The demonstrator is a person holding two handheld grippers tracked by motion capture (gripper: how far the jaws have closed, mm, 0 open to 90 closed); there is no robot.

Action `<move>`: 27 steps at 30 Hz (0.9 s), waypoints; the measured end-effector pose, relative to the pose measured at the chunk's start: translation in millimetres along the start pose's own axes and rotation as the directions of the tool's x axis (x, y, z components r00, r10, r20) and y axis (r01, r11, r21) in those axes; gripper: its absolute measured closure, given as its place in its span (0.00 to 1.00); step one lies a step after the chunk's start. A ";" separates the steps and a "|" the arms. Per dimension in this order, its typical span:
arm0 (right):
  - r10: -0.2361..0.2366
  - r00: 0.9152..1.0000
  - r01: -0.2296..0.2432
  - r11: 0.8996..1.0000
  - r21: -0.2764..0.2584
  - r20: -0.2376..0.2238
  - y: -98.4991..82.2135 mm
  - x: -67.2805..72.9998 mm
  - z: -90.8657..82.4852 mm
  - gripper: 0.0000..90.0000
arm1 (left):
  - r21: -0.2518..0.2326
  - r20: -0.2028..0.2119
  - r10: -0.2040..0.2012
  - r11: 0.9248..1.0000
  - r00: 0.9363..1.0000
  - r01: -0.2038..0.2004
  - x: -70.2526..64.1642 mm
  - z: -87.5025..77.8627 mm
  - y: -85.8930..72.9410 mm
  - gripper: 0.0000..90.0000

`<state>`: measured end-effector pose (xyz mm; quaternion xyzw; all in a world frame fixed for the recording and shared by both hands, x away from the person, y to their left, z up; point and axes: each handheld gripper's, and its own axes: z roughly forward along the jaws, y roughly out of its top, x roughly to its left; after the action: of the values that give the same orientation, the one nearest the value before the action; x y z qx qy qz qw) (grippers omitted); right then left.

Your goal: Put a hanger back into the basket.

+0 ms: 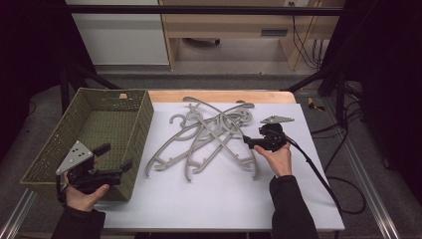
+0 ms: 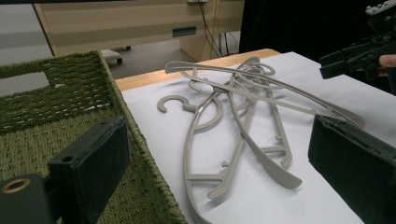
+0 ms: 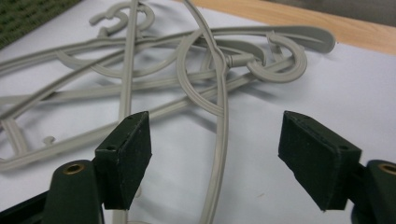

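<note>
Several grey plastic hangers (image 1: 209,134) lie tangled in a pile on the white sheet (image 1: 214,194). A person's right hand holds my right gripper (image 1: 247,141) low at the pile's right edge. In the right gripper view this gripper (image 3: 215,149) is open, and one thin hanger arm (image 3: 219,116) runs up between its jaws without touching either pad. My left gripper (image 1: 118,157) is open and holds nothing, hovering at the near right corner of the green woven basket (image 1: 142,127). In the left gripper view (image 2: 217,163) one jaw is over the basket (image 2: 56,102) and the other over the sheet.
The basket looks empty inside. A wooden table edge (image 1: 219,95) runs behind the sheet. A black cable (image 1: 318,174) trails from the right gripper off the table's right side. Dark frame bars and a floor with cables surround the table.
</note>
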<state>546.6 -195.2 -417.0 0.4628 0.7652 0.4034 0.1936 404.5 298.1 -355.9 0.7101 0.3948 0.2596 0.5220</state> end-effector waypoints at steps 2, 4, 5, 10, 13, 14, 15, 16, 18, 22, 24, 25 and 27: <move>0.001 1.000 -0.001 1.000 0.017 0.000 -0.7 -1.5 5.4 0.30 | 0.000 0.000 0.002 1.000 1.000 -0.002 0.3 -0.1 0.1 0.06; 0.006 1.000 -0.006 1.000 0.024 0.003 -1.0 -1.8 7.9 0.31 | 0.001 -0.001 0.002 1.000 1.000 -0.002 0.5 -0.3 0.0 0.06; 0.010 1.000 -0.010 0.999 0.030 0.006 -1.3 -1.7 9.9 0.32 | 0.000 0.000 0.000 1.000 1.000 0.000 0.8 -0.5 0.0 0.06; -0.008 1.000 0.009 0.999 0.051 -0.005 -4.4 -2.3 21.5 0.37 | -0.002 0.001 -0.002 1.000 1.000 0.002 1.4 -0.9 0.0 0.06; -0.016 1.000 0.016 0.997 0.073 0.005 -6.8 -3.8 28.8 0.39 | -0.003 0.002 -0.001 1.000 1.000 0.001 1.1 -0.8 0.3 0.06; -0.015 1.000 0.014 0.997 0.079 0.009 -7.6 -4.2 31.2 0.39 | -0.005 0.002 0.000 1.000 1.000 0.000 1.0 -1.0 0.4 0.06; -0.018 1.000 0.016 0.996 0.086 0.014 -9.2 -5.6 34.9 0.42 | -0.007 0.002 -0.002 1.000 1.000 0.002 0.8 -1.0 0.6 0.06; -0.018 1.000 0.016 0.996 0.086 0.014 -9.2 -5.6 34.9 0.42 | -0.006 0.003 0.000 1.000 1.000 0.000 0.7 -1.2 0.8 0.06; -0.013 1.000 0.012 0.996 0.090 0.009 -11.6 -6.6 37.8 0.45 | -0.009 0.002 0.001 1.000 1.000 -0.001 0.3 -1.6 0.9 0.06; -0.015 1.000 0.012 0.993 0.115 0.025 -15.8 -9.0 45.5 0.51 | -0.010 0.005 0.001 1.000 1.000 -0.001 -0.3 -1.4 1.1 0.06; -0.012 1.000 0.009 0.992 0.123 0.027 -16.1 -9.2 46.7 0.52 | -0.011 0.005 0.001 1.000 1.000 -0.001 -0.4 -1.2 1.2 0.06; -0.012 0.999 0.008 0.992 0.126 0.030 -16.4 -9.8 48.1 0.54 | -0.009 0.004 0.002 1.000 1.000 -0.002 -0.5 -1.0 1.1 0.06; -0.014 0.999 0.009 0.991 0.134 0.033 -16.9 -11.4 50.3 0.57 | -0.008 0.004 0.003 1.000 1.000 -0.003 -0.3 -0.7 0.8 0.07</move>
<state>576.6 -187.1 -461.5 0.4770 0.7898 0.3423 0.1775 404.1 298.1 -355.0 0.7093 0.3917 0.2604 0.5251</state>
